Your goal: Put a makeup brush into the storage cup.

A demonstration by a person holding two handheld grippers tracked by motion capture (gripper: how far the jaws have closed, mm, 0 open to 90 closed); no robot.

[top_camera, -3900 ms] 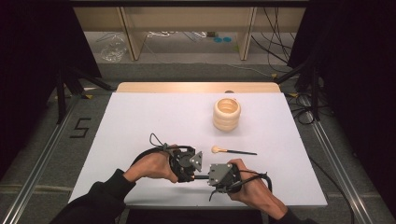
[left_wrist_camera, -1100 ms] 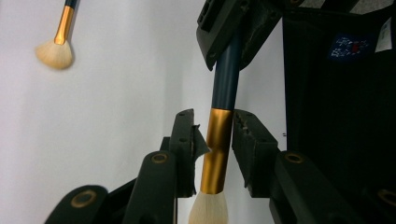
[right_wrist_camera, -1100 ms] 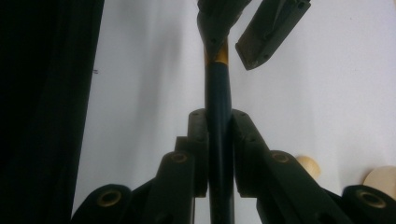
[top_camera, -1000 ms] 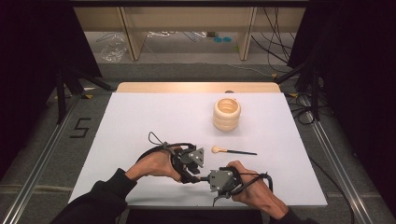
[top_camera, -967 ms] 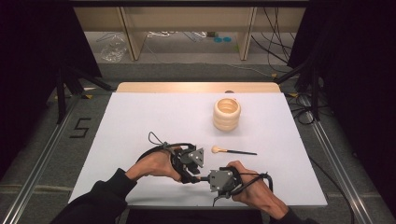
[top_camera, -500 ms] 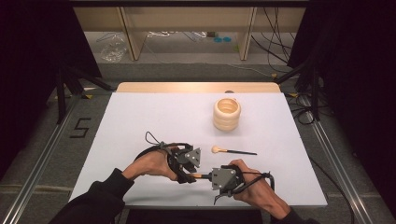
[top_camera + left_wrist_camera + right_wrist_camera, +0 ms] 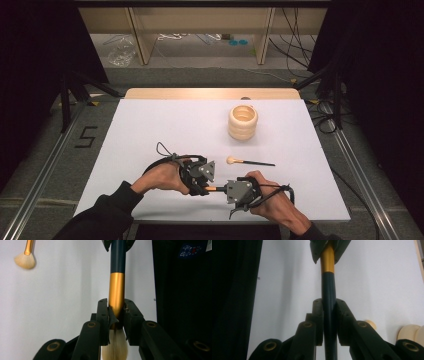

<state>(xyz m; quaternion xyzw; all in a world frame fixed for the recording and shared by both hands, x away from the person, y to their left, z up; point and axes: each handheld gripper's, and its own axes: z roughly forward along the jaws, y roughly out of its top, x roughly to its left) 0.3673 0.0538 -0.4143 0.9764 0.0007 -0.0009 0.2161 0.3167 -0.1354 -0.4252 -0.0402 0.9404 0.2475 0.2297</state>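
Held brush (image 7: 117, 287): smooth dark handle with a soft sheen; ferrule gold-coloured, metallic, satin gloss; bristles pale cream, soft and fluffy.
Second brush (image 7: 248, 161): same look, cream tuft, gold ferrule, thin dark handle; lies on the sheet.
Left gripper (image 7: 115, 315): black jaws, matt, plastic-looking, with brass-toned round fittings at the pivots.
Right gripper (image 7: 328, 312): same matt black jaws, same brass-toned fittings; grey matt plate on top.
Ringed holder (image 7: 243, 121): pale wood, smooth, unvarnished look.
Table cover (image 7: 150, 130): white, matt, smooth.
Table edge (image 7: 210, 93): light wood, bare.
Sleeve (image 7: 102, 217): black cloth.
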